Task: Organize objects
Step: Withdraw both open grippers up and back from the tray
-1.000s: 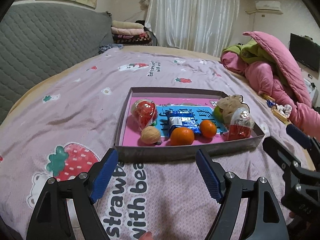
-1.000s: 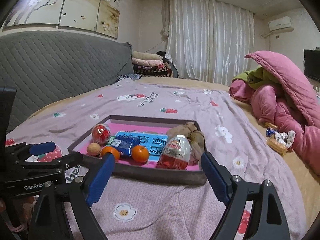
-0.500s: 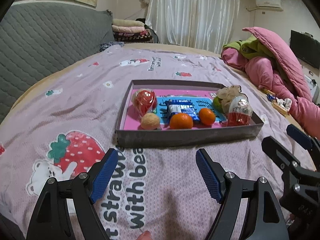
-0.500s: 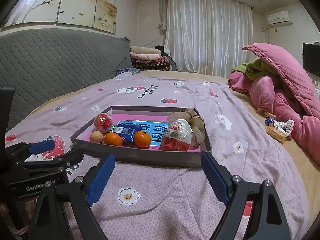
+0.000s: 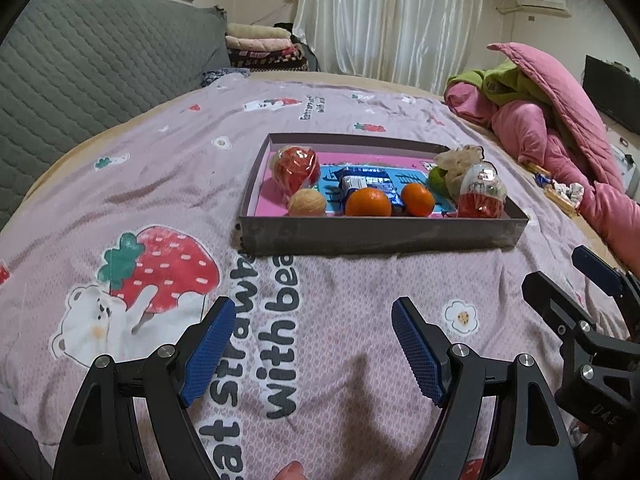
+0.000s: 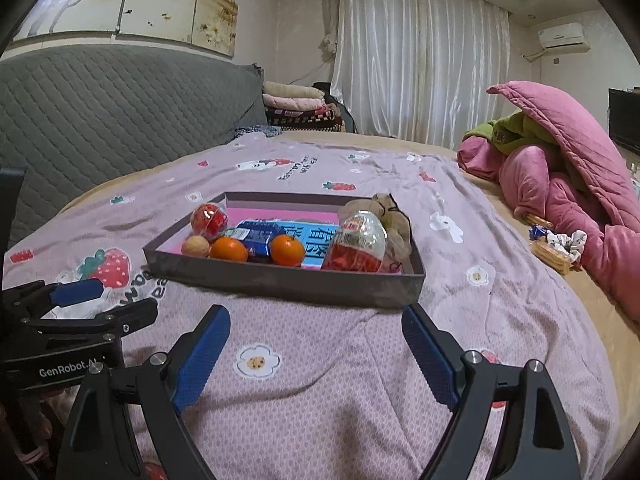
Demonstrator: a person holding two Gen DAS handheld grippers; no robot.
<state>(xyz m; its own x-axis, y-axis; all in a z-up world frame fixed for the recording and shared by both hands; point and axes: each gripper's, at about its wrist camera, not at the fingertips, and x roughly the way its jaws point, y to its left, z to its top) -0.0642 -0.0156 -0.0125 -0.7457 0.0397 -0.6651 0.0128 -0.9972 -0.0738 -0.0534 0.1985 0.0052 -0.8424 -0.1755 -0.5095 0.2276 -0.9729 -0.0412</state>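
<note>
The left gripper (image 5: 308, 344) hangs over the pink bedspread (image 5: 328, 320) with its blue-padded jaws standing wide apart and nothing between them; only printed lettering on the cloth lies under the gap. The right gripper (image 6: 316, 350) hovers just beside it, jaws likewise spread and empty, above a small flower print. In the left wrist view the right gripper shows at the right edge, and in the right wrist view the left one shows at the left edge, so the two sit side by side and apart. Straight ahead of both claws, past a strip of bare bedspread, rests a shallow grey box (image 5: 380, 236) with a pink floor, its near wall facing the fingers. Inside it, nearest the left claw, lies a walnut (image 5: 307, 202), with a red-filled clear ball (image 5: 295, 169) just behind it. Next along the near wall sit two oranges (image 5: 368, 202) with a blue snack packet (image 5: 366, 182) behind and between them. At the box's far right end, ahead of the right claw, stands a clear egg-shaped capsule (image 6: 356, 242) with red inside, touching a beige cloth pouch (image 6: 394, 220) behind it. Well beyond, to the right, pink quilts (image 6: 560, 160) are heaped on the bed.
</note>
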